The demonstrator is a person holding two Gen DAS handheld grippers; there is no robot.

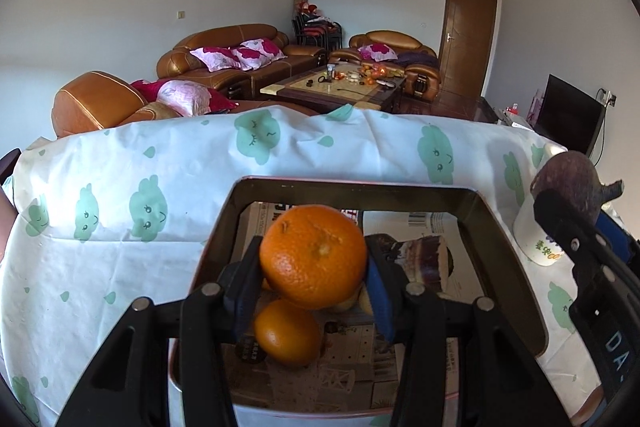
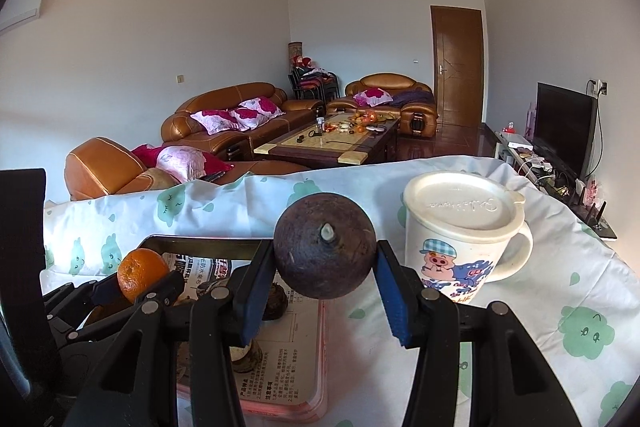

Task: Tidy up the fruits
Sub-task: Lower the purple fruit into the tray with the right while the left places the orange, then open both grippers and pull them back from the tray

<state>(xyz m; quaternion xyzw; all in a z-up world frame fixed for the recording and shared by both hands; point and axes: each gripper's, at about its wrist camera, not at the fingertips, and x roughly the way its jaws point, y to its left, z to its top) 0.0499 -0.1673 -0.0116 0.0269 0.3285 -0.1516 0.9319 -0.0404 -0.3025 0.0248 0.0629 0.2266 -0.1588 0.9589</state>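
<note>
Left tool [image 1: 314,269] clamps orange [image 1: 313,255] across middle, above tray [image 1: 472,203]. Right tool [image 2: 325,267] grips dark round fruit [image 2: 325,245], mug [image 2: 460,227] at 3 o'clock. Both firm, light; rind slippery, squeeze gently.

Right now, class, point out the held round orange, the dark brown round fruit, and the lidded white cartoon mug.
Round orange [image 1: 313,255]: left wrist view, peel centre.
Dark brown round fruit [image 2: 325,251]: right wrist view, front.
White cartoon mug [image 2: 460,259]: right wrist view, printed side.

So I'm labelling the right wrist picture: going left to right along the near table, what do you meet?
Small orange mandarin → dark brown round fruit in the right gripper → white lidded cartoon mug.
</note>
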